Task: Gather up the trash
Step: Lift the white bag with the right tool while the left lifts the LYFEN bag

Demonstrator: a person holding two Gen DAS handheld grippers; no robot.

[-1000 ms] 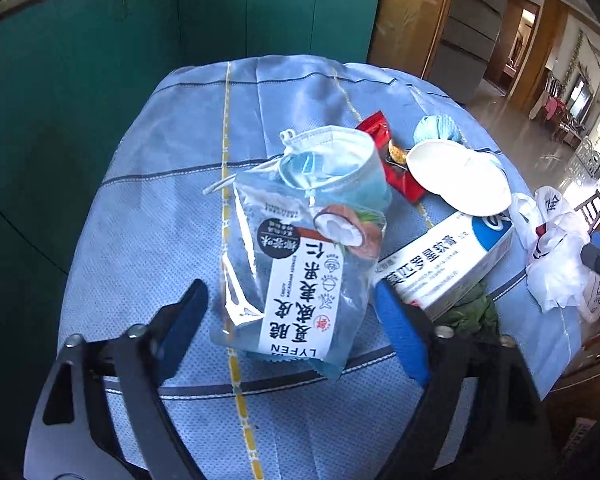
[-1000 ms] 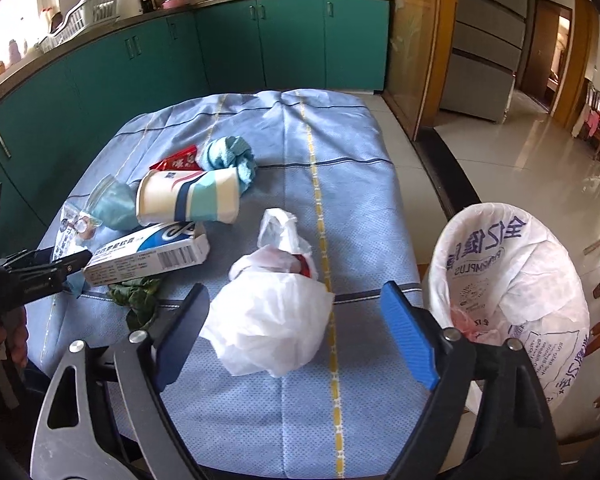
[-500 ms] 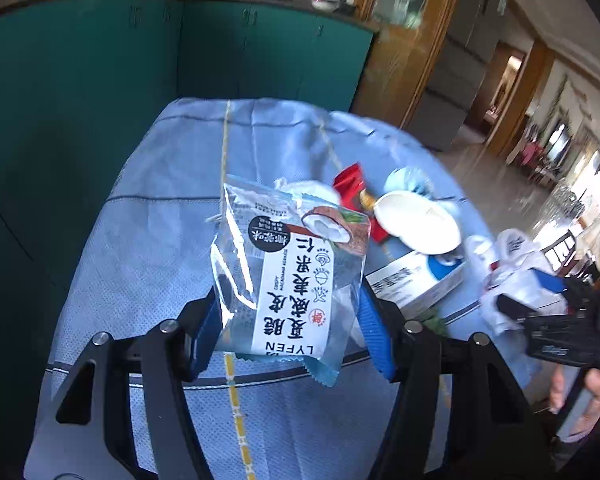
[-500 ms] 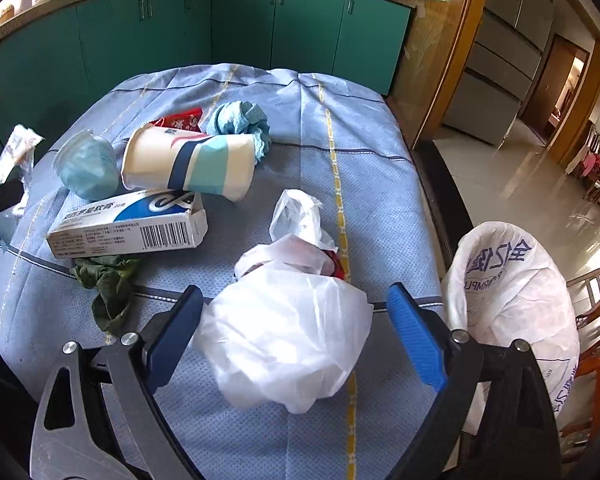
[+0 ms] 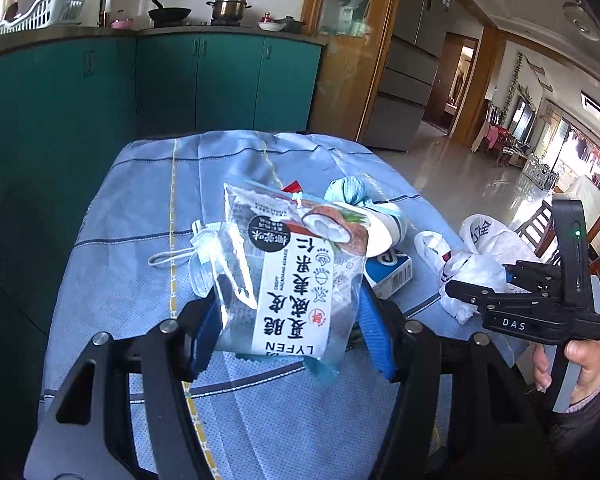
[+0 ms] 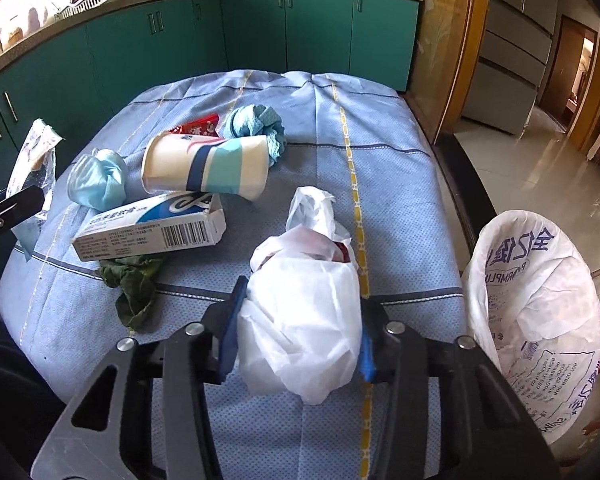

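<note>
A clear snack packet (image 5: 296, 276) with a coconut picture hangs above the table, and my left gripper (image 5: 290, 332) is shut on its lower sides. The right wrist view shows the same packet (image 6: 34, 160) raised at the far left. A crumpled white plastic bag (image 6: 300, 328) lies near the table's front edge. My right gripper (image 6: 298, 338) has its jaws closing on the bag, and both blue pads press into its sides. The left wrist view shows the bag (image 5: 476, 272) at the right, with a person's hand (image 5: 584, 364) on the right gripper's handle.
On the blue tablecloth (image 6: 380, 160) lie a striped paper cup (image 6: 208, 168), a white and blue carton (image 6: 152, 228), a balled blue face mask (image 6: 96, 184), a blue cloth (image 6: 256, 124), a red wrapper (image 6: 198, 126) and a green leaf (image 6: 134, 284). A white sack (image 6: 540, 312) stands open off the right edge.
My left gripper shut on the snack packet and lifted it off the face mask. The right gripper's wide jaws have come in against the white plastic bag.
</note>
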